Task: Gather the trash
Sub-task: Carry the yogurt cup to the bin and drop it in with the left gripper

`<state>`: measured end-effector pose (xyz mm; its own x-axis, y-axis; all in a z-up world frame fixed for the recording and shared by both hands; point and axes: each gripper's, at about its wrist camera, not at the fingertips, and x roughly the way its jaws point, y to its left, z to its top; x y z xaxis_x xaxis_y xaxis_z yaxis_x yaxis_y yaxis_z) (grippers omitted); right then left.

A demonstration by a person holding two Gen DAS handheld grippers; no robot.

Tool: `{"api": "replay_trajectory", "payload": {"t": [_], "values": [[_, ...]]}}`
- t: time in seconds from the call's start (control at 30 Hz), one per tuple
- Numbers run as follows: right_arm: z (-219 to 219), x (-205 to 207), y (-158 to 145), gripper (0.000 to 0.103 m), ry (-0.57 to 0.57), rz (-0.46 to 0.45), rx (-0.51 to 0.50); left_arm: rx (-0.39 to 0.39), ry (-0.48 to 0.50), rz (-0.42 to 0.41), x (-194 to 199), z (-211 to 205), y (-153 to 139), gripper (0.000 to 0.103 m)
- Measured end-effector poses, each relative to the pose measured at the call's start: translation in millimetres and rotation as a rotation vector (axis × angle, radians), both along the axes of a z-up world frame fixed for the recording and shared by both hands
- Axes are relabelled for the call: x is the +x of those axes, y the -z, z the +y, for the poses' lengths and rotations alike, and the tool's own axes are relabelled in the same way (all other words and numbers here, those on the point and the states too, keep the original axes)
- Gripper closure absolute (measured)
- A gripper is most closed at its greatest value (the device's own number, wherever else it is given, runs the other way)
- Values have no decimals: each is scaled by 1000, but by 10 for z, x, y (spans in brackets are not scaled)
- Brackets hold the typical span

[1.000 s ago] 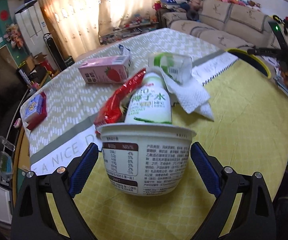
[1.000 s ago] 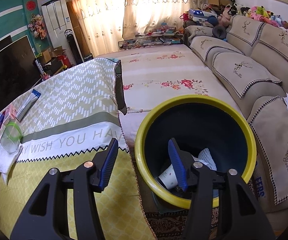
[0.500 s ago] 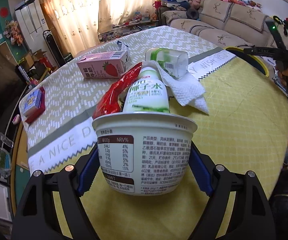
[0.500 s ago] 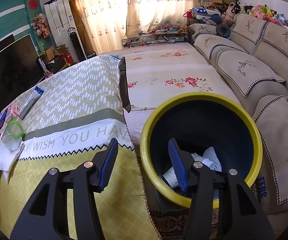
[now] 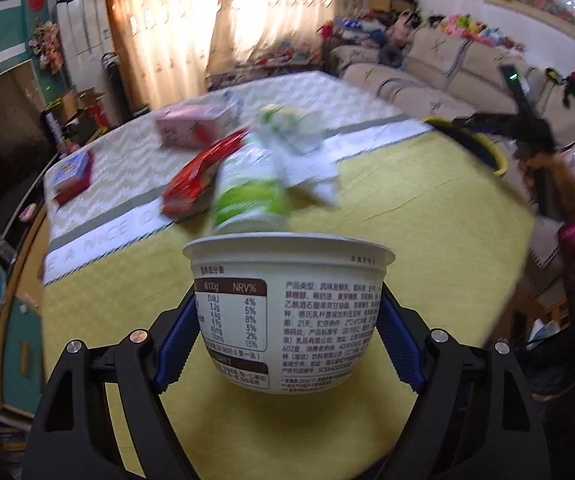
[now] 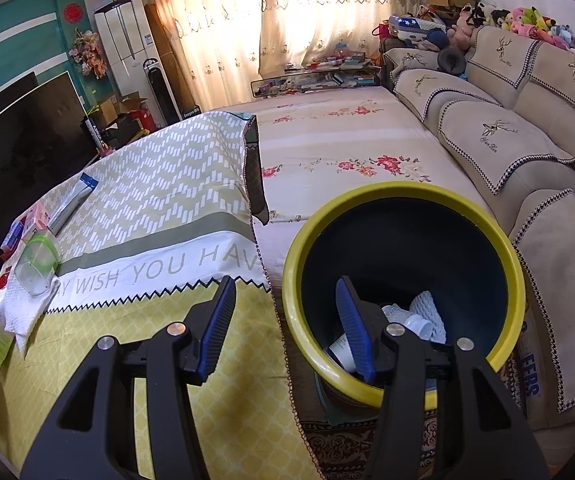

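Note:
My left gripper [image 5: 287, 316] is shut on a white yogurt cup [image 5: 287, 312] and holds it above the yellow tablecloth [image 5: 407, 216]. Behind it lie a green-and-white drink bottle [image 5: 247, 188], a red wrapper [image 5: 199, 172], a white paper towel [image 5: 307, 168], a clear cup [image 5: 283, 120] and a pink milk carton [image 5: 191, 124]. My right gripper [image 6: 283, 312] is open and empty, hovering at the near rim of the yellow-rimmed trash bin [image 6: 403, 196], which holds bottles and paper. The bin also shows in the left wrist view [image 5: 471, 144].
A sofa [image 6: 507, 128] runs along the right behind the bin. A floral-covered bed or bench [image 6: 347, 144] lies beyond the table. A small red and blue box [image 5: 71, 172] sits at the table's far left. A TV [image 6: 19, 128] stands at left.
My left gripper has closed on the yogurt cup and lifted it off the table, swinging quickly. My right gripper has stayed open over the bin's edge.

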<state>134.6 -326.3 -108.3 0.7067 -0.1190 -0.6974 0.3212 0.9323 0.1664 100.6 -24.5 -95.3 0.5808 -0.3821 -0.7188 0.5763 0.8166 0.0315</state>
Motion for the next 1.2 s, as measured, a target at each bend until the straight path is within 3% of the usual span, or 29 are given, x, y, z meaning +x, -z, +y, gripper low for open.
{"api": "replay_trajectory", "payload": {"t": [0.1,0.3,0.57,0.7,0.87,1.0,1.2], "values": [[-52,-88,-54,53,8,-22,2,-38,59,-46,-25,-304,-129,22],[-342,-453,-252,53,75,-82,-19,-129,233,-63,169,-1123,-274,22],[-910,-919,-359,53,210,-129,-13,-157,433,-17,556,-2474,-253,22],[-1123,-1066,-357,53,257,-144,-1,-171,487,17,759,-3153,-183,22],[-1288,-1170,-318,49,303,-143,7,-171,497,48,1016,-3829,-55,21],[-1361,-1189,-273,48,319,-140,16,-163,450,69,1209,-4178,82,20],[-1318,-1126,-240,48,303,-129,23,-211,359,89,1344,-4049,64,16]]}}
